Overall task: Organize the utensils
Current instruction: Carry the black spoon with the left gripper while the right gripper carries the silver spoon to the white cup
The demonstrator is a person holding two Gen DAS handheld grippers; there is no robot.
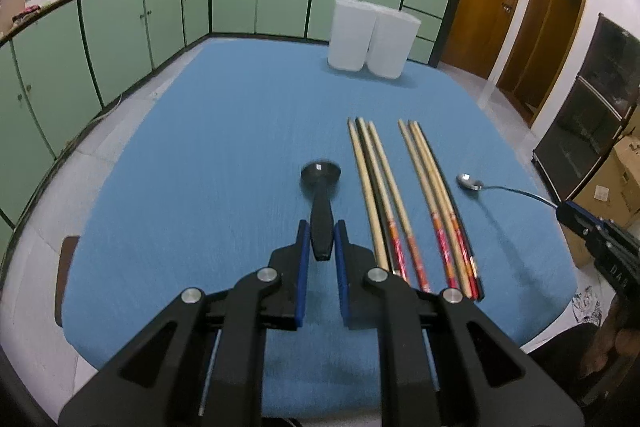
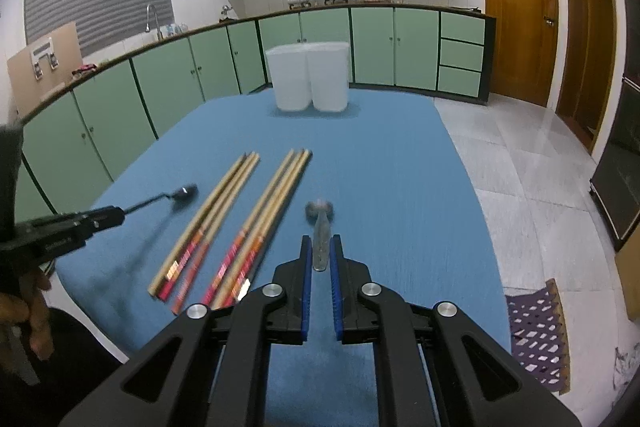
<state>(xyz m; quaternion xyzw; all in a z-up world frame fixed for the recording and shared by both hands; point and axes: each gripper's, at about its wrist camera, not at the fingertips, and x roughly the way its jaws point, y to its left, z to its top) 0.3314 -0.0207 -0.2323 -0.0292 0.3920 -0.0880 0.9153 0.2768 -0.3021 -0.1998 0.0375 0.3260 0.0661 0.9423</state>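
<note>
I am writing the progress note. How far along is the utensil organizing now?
Nothing looks stored yet. In hand: the left gripper holds the black spoon, the right gripper the metal spoon. Left: both spoons and six chopsticks still on the cloth, away from the white containers.

Colours: blue table, black and silver spoons, tan chopsticks.

Table cloth [image 1: 200,147] plain blue. Left tool [image 1: 320,233]: black body, blue pads, holds an all-black spoon [image 1: 321,187]. Right tool [image 2: 321,247]: same black/blue, holds a silver metal spoon [image 2: 320,223]. Chopsticks [image 1: 400,195]: tan wood, one black, red-orange patterned handle ends. Two containers [image 1: 370,35] translucent white. Cabinets [image 1: 120,27] pale green, dark trim.
</note>
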